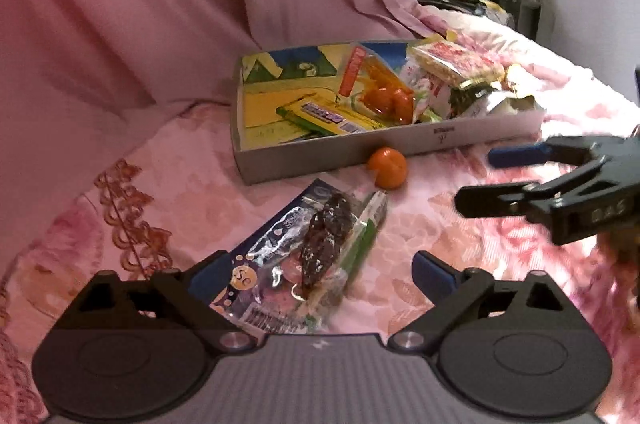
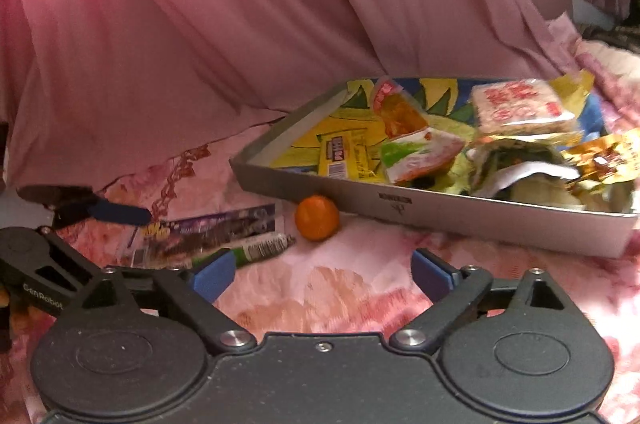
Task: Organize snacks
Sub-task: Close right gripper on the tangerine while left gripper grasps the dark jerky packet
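My left claw (image 1: 322, 274) hangs low over the flowered bedspread (image 1: 420, 236), its fingers spread wide and gripping nothing. Between and just ahead of them lies a small heap of snack packets (image 1: 308, 256): a dark blue wrapper, a clear packet with something dark brown inside, and a green-edged one beside it. They rest flat on the bedspread, outside the box.

My right claw (image 2: 322, 274) is also released, fingers apart and nothing between them. In the left view it reaches in from the right side (image 1: 500, 180), well above the cloth.

The shallow cardboard box (image 1: 420, 144) sits farther back on the bed, against the pink curtain (image 1: 160, 4). Inside it are a yellow bar (image 1: 328, 118), a clear packet of orange pieces (image 1: 384, 92), a red-and-white wrapped cake (image 2: 516, 106) and several crumpled wrappers piled at its right end. A small orange (image 1: 387, 168) rests on the bedspread just beside the box's near wall, between the box and the loose packets.
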Demonstrator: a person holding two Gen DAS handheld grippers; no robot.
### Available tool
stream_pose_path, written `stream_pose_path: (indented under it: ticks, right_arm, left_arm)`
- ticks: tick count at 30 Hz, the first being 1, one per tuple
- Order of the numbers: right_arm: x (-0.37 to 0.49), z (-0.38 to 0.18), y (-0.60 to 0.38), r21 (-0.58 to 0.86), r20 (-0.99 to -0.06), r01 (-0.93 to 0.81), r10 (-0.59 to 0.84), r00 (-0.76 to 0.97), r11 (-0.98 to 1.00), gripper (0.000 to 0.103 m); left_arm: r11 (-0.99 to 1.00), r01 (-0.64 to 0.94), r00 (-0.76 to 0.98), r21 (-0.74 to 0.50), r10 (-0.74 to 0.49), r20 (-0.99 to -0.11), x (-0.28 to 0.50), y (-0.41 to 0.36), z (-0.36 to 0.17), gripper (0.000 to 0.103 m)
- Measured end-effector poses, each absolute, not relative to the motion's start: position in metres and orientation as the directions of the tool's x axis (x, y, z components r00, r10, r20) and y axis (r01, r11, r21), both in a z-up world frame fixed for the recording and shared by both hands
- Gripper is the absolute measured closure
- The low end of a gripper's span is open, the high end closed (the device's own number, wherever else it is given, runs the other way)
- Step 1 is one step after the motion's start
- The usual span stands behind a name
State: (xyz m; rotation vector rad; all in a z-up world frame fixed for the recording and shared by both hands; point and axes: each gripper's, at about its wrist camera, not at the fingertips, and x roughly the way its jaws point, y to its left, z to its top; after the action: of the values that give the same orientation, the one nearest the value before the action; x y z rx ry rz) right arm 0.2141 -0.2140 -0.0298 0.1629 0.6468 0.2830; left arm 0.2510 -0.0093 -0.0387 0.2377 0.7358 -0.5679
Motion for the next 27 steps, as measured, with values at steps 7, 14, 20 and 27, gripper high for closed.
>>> stream_pose_path:
  ticks: [7,14,20,27]
  right_arm:
    - [0.246,-0.045,-0.215,0.354,-0.59,-0.152,0.347,0.729,0.923,0.028]
    - [0.263,-0.052,-0.209,0.366,-0.585,-0.142,0.346,0.734,0.92,0.039]
    - [0.273,-0.054,-0.202,0.339,-0.59,-0.124,0.314,0.744,0.933,0.052]
    - [0.268,-0.054,-0.2,0.298,-0.597,-0.129,0.291,0.748,0.946,0.068]
  left_arm:
    - [0.782,0.623,0.528,-0.015,-0.435,-0.73,0.269,-0.017,-0.044,0.02]
    - [0.796,0.605,0.517,-0.035,-0.425,-0.743,0.282,-0.022,-0.044,0.042]
    - [0.788,0.615,0.503,-0.037,-0.428,-0.751,0.277,-0.025,-0.046,0.049]
    - [0.81,0.582,0.492,-0.075,-0.424,-0.76,0.27,-0.028,-0.045,0.053]
